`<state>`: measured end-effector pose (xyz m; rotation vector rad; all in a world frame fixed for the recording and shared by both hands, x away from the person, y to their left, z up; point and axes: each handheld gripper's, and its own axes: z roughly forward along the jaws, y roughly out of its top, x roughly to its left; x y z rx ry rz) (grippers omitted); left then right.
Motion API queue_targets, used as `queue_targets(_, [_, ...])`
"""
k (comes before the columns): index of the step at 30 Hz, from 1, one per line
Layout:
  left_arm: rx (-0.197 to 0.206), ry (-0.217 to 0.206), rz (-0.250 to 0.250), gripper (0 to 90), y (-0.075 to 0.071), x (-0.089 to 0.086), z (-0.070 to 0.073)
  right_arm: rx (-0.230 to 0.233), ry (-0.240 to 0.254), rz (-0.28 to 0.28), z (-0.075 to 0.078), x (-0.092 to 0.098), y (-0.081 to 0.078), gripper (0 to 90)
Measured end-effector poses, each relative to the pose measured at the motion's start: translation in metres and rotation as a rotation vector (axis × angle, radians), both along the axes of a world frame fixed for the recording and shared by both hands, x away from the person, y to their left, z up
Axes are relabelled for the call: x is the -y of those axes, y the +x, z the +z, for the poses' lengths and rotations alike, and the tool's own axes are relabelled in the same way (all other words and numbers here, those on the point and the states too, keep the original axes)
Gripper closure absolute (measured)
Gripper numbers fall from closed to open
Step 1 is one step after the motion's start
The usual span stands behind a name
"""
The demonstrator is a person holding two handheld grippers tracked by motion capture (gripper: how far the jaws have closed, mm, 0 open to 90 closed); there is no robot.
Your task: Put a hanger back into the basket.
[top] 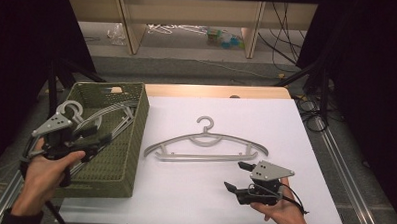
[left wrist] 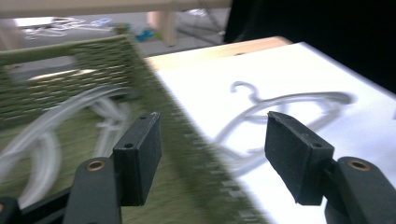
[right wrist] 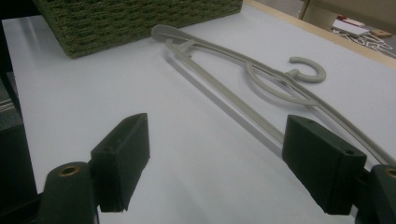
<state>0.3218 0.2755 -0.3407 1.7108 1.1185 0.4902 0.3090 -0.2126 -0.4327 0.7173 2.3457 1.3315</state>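
The high view takes in the whole table (top: 193,202): a green woven basket (top: 130,139) at its left, a grey hanger (top: 205,145) lying flat on the white top just right of the basket, and both hands at the near edge. The left gripper view is blurred but looks over the basket's near wall, so the pale hangers (left wrist: 46,135) inside show beyond it, with the lone hanger (left wrist: 280,109) out on the white surface between and past the jaws. The right gripper view runs low along the table, showing the hanger (right wrist: 243,70) lengthwise, its hook toward the far right, and the basket's outer wall (right wrist: 140,23) behind it.

The left gripper (top: 93,138) hovers over the basket, jaws spread apart with nothing between them. The right gripper (top: 237,176) sits near the table's front, just short of the lone hanger, its jaws likewise spread and empty; the hanger's bar passes close to one jaw in its own view, not touching.

The basket holds several grey hangers (top: 106,116), stacked with hooks toward its left side.
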Motion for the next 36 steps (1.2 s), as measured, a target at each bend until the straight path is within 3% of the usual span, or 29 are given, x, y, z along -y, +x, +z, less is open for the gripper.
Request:
queue_targets(3, [0.021,0.04,-0.049,35.7,-0.008,0.019,-0.003,0.009,0.005,-0.004,0.0,-0.001,0.0,24.3])
queue_targets(5, [0.02,0.038,-0.063,35.2,-0.01,0.028,-0.007,0.004,-0.003,-0.004,0.0,-0.001,0.0,24.3])
queue_targets(10, [0.019,0.011,-0.097,33.1,-0.019,0.045,-0.02,0.01,0.007,0.0,0.0,-0.001,0.0,24.3])
queue_targets(13, [0.009,-0.048,-0.128,29.5,-0.026,0.057,-0.028,-0.003,0.001,-0.004,0.0,0.0,0.0,24.3])
queue_targets(17, [0.027,-0.058,-0.174,27.3,-0.033,0.072,-0.038,-0.001,0.002,0.001,0.0,0.0,0.0,24.1])
queue_targets(21, [0.039,-0.023,-0.217,25.5,-0.037,0.088,-0.05,-0.012,0.011,0.0,-0.001,-0.001,0.001,23.5])
queue_targets(23, [0.028,-0.041,-0.22,24.3,-0.039,0.094,-0.057,-0.017,0.012,-0.002,-0.001,-0.001,0.001,23.2])
queue_targets(26, [0.036,-0.032,-0.245,23.0,-0.042,0.099,-0.063,-0.026,0.013,0.001,-0.001,-0.002,0.002,23.0])
queue_targets(27, [0.031,-0.031,-0.249,22.3,-0.044,0.101,-0.066,-0.004,0.014,-0.001,-0.001,-0.003,0.003,22.5])
queue_targets(32, [0.023,0.002,-0.272,20.8,-0.048,0.107,-0.077,-0.025,-0.007,-0.003,-0.003,-0.004,0.009,19.7])
queue_targets(36, [0.031,0.006,-0.283,19.8,-0.053,0.111,-0.081,-0.021,0.007,-0.034,-0.003,-0.003,0.015,19.3])
